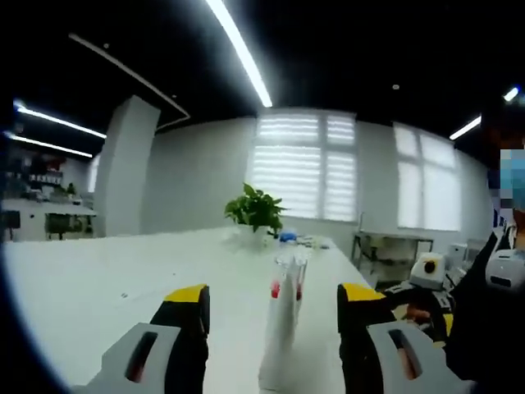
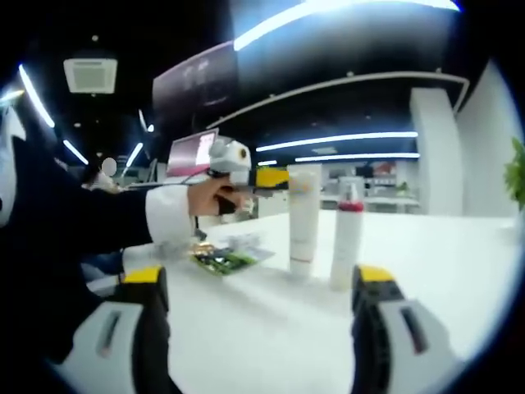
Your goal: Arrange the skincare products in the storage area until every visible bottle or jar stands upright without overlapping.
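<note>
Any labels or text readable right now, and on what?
None can be read.
Pump bottle: red band, no legible print.
Tube: faint marks, too blurred.
Green packet: print too small.
Monitor: pink screen, nothing legible.
Clear-capped bottle: too blurred.

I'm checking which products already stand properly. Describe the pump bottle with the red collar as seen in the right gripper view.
The pump bottle is slim, white and opaque, plastic by its look, with a red collar under a clear pump head at the top. It stands upright on the white table, just right of a taller white tube that stands on its cap. A narrow gap seems to separate them. Nothing grips it; the right gripper is open with its jaws short of it.
</note>
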The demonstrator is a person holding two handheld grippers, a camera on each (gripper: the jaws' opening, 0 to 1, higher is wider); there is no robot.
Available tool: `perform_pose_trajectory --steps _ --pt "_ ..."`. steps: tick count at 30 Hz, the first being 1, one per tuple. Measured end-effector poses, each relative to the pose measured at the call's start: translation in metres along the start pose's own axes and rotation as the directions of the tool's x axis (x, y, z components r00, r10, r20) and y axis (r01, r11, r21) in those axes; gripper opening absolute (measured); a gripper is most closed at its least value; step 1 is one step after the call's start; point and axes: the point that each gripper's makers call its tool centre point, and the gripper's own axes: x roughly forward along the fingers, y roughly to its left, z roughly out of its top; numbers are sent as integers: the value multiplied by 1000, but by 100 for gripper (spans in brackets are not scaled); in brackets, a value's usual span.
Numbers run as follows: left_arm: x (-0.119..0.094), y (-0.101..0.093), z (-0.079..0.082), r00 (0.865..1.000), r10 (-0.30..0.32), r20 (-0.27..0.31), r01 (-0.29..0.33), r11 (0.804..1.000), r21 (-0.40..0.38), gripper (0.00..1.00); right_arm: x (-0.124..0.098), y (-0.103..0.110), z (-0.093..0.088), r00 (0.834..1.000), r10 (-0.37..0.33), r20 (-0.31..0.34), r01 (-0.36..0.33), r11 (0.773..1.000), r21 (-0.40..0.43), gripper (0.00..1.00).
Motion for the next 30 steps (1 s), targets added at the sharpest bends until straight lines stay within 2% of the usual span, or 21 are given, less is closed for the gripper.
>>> perform_pose_trajectory --steps 4,8,9,10,14,16,19,21,23,24,27,30 --pt "-15 6 6 999 26 34 -24 999 -34 80 5 8 1 1000 15 -7 -15 1000 -19 91" --pt "-32 8 -1 999 51 13 -50 997 -58 91 10 14 7 1000 25 8 -25 999 -27 87" --pt "-34 9 -2 999 51 7 -51 997 -54 90 12 16 9 999 33 15 -32 999 -26 86" --pt "-39 7 -5 999 45 -10 -45 998 -43 87 7 36 8 999 38 19 -38 999 -31 86" --pt "-54 13 -9 996 91 -23 -91 995 -29 97 7 54 8 999 42 21 -41 998 -49 81" --pt "-63 13 -8 996 86 -21 -87 995 -51 96 7 65 9 998 55 29 -53 997 -58 77" --pt "-75 11 -10 994 110 -23 -111 992 -51 98 9 84 2 996 86 -3 -86 992 -90 75" --pt "-80 9 -15 990 131 -43 -133 990 -43 95 11 92 -4 995 96 -25 -98 989 -108 72" --pt "-90 9 -22 984 168 -63 -169 986 -8 78 13 99 -8 994 105 -40 -109 986 -124 68" --pt "-93 9 -23 982 180 -59 -180 984 6 73 14 101 -9 993 108 -42 -113 986 -125 67" --pt "-103 6 -30 980 188 -71 -190 982 -14 73 15 111 -10 991 126 -43 -130 984 -118 67" --pt "-115 5 -42 968 226 -106 -230 973 -23 73 18 118 -10 988 146 -52 -151 981 -122 67"
